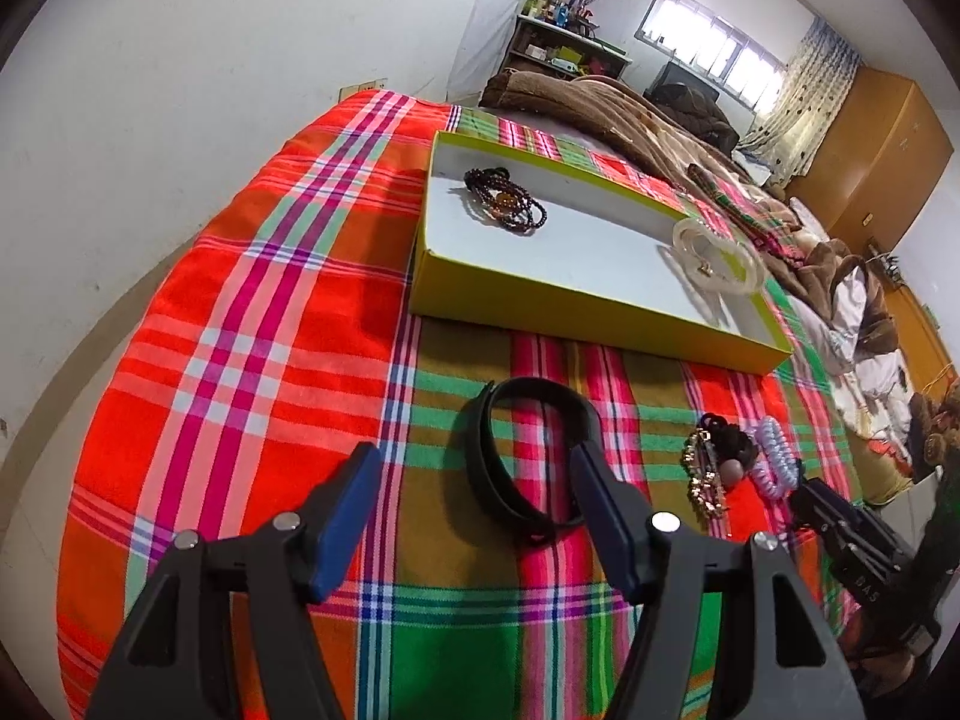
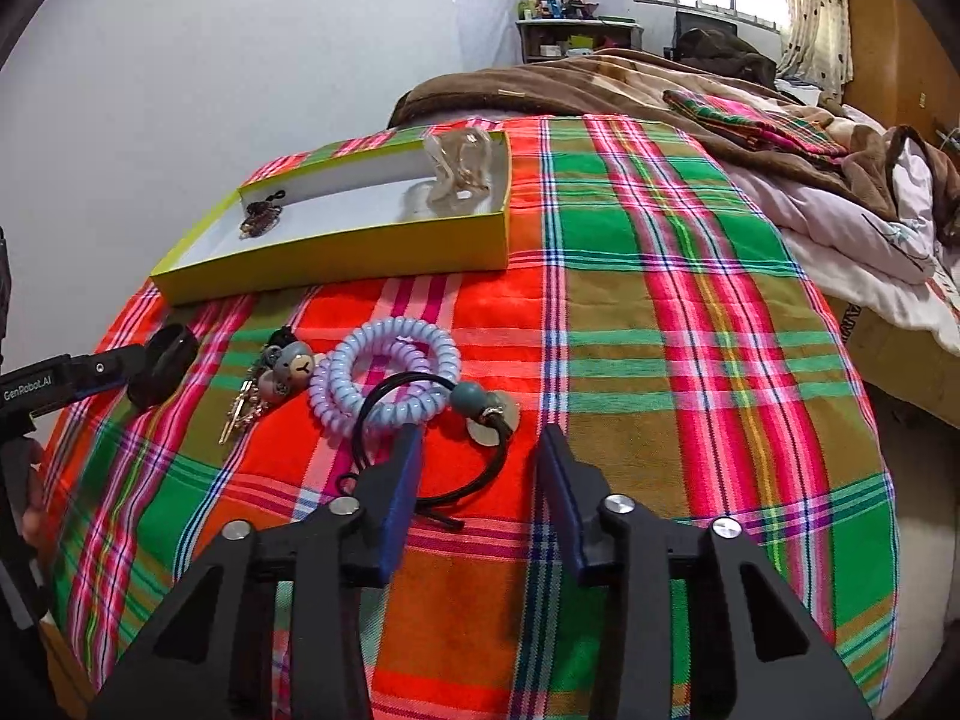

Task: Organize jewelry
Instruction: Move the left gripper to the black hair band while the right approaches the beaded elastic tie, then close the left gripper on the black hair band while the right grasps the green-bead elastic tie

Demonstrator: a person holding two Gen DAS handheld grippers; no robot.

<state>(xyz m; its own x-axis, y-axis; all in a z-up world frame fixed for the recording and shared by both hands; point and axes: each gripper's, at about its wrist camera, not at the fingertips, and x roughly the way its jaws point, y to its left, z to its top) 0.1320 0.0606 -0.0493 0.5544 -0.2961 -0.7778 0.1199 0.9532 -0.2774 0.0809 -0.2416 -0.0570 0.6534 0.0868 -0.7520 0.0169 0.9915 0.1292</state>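
A black band (image 1: 528, 456) lies on the plaid bedspread between the fingers of my left gripper (image 1: 474, 462), which stands open; the right fingertip overlaps the band's right side. My right gripper (image 2: 480, 441) is open over a black cord hair tie (image 2: 432, 468) with a teal bead and a round charm (image 2: 495, 417) between its fingers, pads not pressing. Beside it lie lilac spiral hair ties (image 2: 384, 372), a bear-head tie (image 2: 294, 363) and a gold clip (image 2: 240, 414). Beyond stands a yellow-green box (image 1: 600, 312) holding a dark bead bracelet (image 1: 504, 204) and clear bangles (image 1: 720, 258).
A brown blanket (image 2: 600, 84) and white bedding (image 2: 852, 240) are heaped on the far side of the bed. A white wall (image 1: 180, 120) runs along the left edge. A shelf (image 1: 558, 48) and wooden wardrobe (image 1: 870, 162) stand at the far end.
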